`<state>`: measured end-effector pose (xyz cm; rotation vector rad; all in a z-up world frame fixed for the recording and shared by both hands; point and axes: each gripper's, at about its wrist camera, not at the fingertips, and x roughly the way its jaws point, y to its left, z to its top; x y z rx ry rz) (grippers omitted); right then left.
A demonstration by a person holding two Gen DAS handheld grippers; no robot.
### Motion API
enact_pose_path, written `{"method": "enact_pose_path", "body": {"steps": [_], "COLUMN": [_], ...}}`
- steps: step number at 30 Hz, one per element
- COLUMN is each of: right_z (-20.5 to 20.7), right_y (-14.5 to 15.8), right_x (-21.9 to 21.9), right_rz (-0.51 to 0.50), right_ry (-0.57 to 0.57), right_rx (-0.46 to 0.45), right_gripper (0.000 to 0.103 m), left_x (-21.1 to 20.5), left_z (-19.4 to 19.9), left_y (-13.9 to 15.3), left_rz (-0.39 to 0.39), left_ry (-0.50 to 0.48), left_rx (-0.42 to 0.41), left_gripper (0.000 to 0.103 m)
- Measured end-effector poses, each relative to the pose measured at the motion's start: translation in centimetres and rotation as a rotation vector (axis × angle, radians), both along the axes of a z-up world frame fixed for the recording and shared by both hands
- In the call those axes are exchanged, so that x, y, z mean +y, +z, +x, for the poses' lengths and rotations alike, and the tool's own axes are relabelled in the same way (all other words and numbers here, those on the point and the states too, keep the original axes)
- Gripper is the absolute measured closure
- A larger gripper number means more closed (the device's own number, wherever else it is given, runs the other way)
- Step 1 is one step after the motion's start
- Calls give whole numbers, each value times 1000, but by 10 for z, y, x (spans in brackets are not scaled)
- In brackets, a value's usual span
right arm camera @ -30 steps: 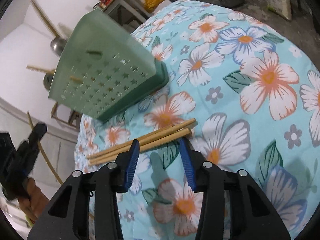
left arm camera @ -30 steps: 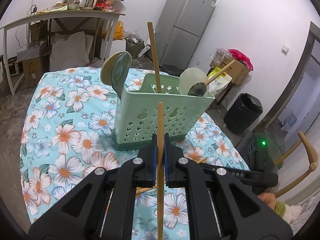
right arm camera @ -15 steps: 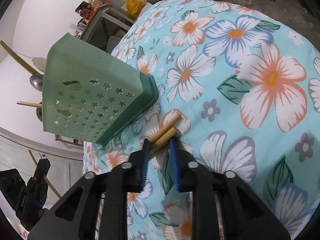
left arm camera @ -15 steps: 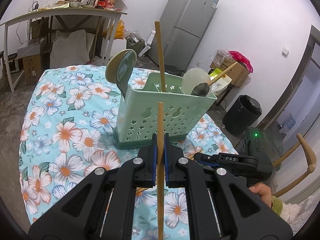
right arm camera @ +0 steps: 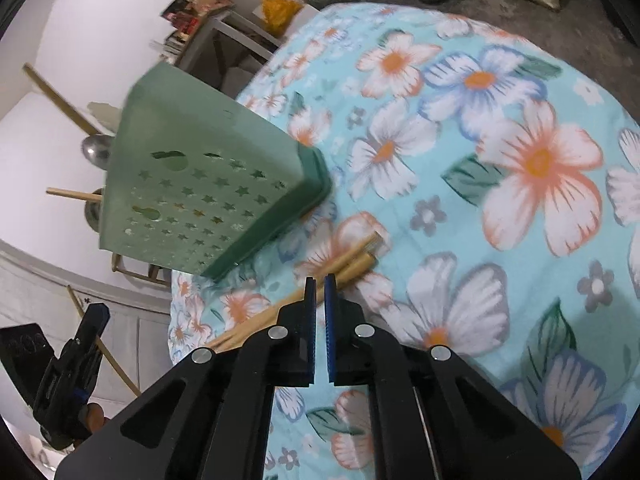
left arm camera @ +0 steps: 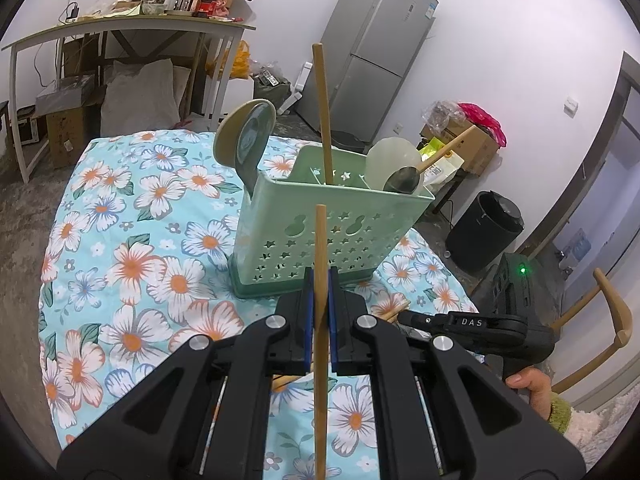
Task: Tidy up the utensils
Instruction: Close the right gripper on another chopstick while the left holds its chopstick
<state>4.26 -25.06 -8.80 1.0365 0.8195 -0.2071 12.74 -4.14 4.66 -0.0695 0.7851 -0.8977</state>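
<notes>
Bamboo chopstick (left arm camera: 320,320) upright, clamped in our left hand-held gripper (left arm camera: 320,280), just before green utensil caddy (left arm camera: 332,236) on floral tabletop (left arm camera: 132,240). We read "DAS" on right hand-held gripper (left arm camera: 472,322). Right view: right hand-held gripper (right arm camera: 319,284) closed, nothing visibly pinched; loose chopsticks (right arm camera: 356,258) just beyond tips, beside caddy base. Cloth to right clear up to tabletop edge.

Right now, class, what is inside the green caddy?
Standing in the caddy: a chopstick, a flat green spoon, a pale spoon and a dark ladle. Its walls hide their lower ends and the bottom.
</notes>
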Motion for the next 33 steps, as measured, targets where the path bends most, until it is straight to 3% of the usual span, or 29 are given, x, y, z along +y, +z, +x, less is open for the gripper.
{"method": "enact_pose_path", "body": {"steps": [3, 9, 24, 33], "right_z": [-6, 3, 18, 3], "right_y": [-6, -12, 0, 63], "right_x": [-4, -11, -7, 8], "right_rz": [25, 27, -91, -322], "right_ry": [-25, -33, -41, 4], "right_rx": [32, 7, -20, -132], "right_gripper": [79, 74, 85, 88], "left_x": [0, -1, 0, 0], "left_z": [0, 0, -1, -1], "left_y": [0, -2, 1, 6], "left_rz": [0, 1, -8, -17], "left_ry": [0, -3, 5, 9], "left_rx": [1, 6, 4, -8], "left_gripper": [98, 98, 98, 98]}}
